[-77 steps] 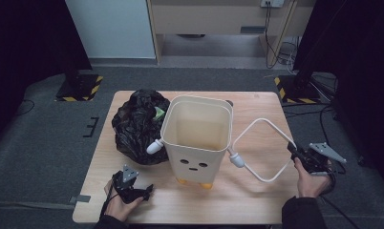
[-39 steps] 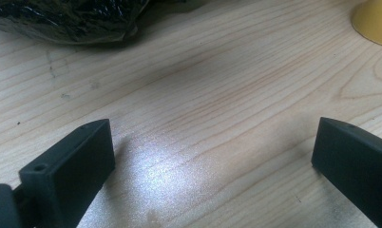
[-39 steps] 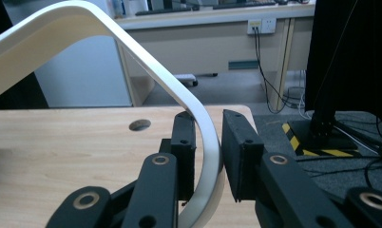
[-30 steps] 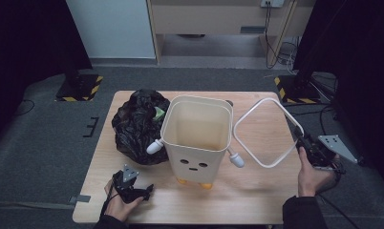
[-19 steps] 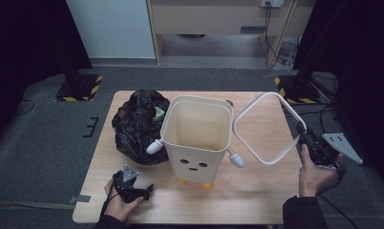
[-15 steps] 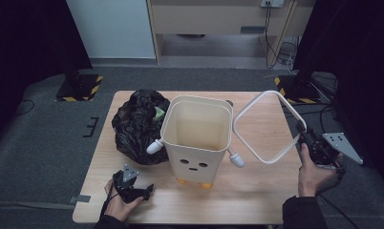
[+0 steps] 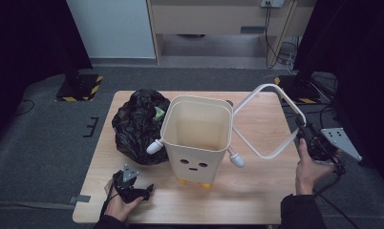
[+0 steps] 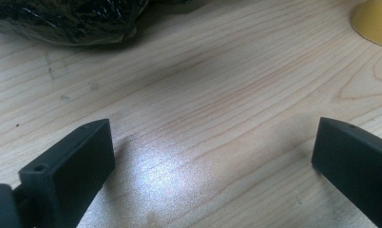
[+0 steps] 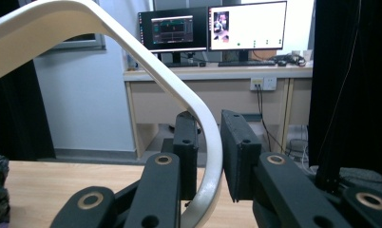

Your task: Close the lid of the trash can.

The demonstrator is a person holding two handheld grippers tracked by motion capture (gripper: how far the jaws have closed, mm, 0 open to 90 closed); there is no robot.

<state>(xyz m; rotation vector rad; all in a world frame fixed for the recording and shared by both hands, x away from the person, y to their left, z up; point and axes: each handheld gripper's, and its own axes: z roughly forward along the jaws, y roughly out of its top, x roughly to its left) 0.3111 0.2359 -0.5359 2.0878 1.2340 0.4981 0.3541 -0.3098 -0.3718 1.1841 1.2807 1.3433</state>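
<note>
Gripping bin [image 7: 197,138] handle [image 7: 271,121] with right gripper [image 7: 308,138].
Jaws clenched on handle; left gripper [image 7: 128,187] released, resting on bench [image 7: 257,191].

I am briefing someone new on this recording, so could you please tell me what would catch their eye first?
First, the cream bin with a small face, standing mid-table. Its white hoop handle is swung up to its right, clamped between the jaws of the right gripper at the table's right edge. A crumpled black bag lies against the bin's left side, and the left gripper rests open on the wood near the front edge.
</note>
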